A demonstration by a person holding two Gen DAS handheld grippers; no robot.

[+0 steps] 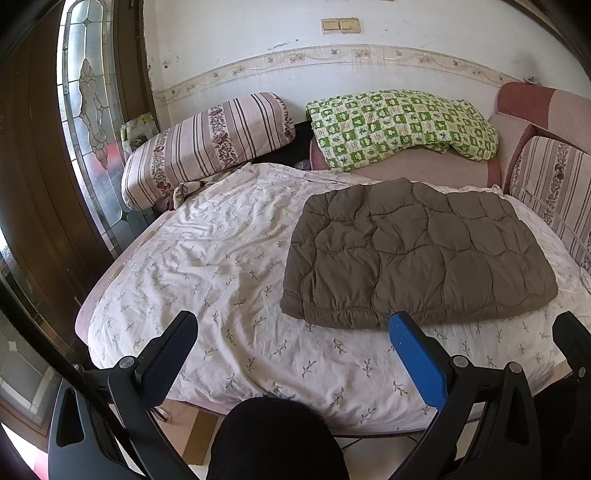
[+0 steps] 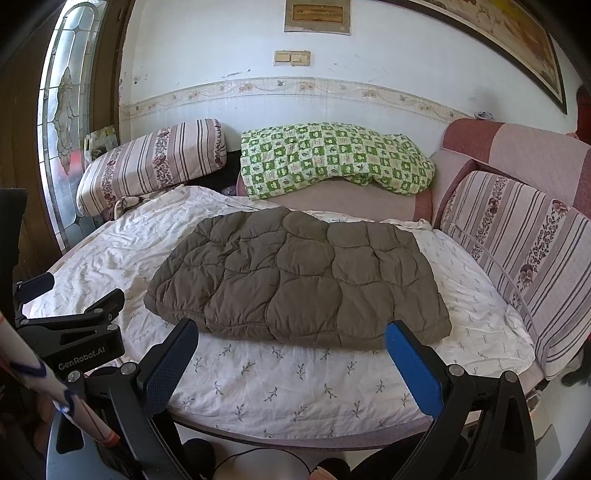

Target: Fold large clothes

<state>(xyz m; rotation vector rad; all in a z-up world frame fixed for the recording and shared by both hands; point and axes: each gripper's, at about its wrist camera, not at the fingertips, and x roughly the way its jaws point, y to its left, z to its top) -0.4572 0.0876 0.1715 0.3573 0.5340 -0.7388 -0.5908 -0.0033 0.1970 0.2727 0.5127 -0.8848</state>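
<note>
Where the bed (image 1: pixel 207 280) fills both views, its white leaf-print sheet (image 2: pixel 280 384) lies rumpled, most creased ahead and to the left of the left gripper (image 1: pixel 291 343), whose fingers are spread wide with nothing between them. The right gripper (image 2: pixel 291 347) is likewise spread and empty, held off the near edge of the bed. Straight ahead of the right gripper, and ahead-right of the left one, the brown quilted coat (image 2: pixel 299 280) lies folded into a flat rectangle on the sheet, its elastic hem nearest the fingers but not touching them. Beyond the coat, a green checked blanket (image 1: pixel 402 125) is heaped on a pink cushion (image 1: pixel 424 168) against the wall (image 2: pixel 221 48). To the far left of it sits a striped pillow (image 1: pixel 207 144), and another striped cushion (image 2: pixel 517 266) leans along the bed's right side. The wall carries a floral border strip and a double light switch (image 1: pixel 340 25). At the far left stands a wooden door (image 1: pixel 29 166) with a leaded glass panel (image 1: pixel 90 96).
</note>
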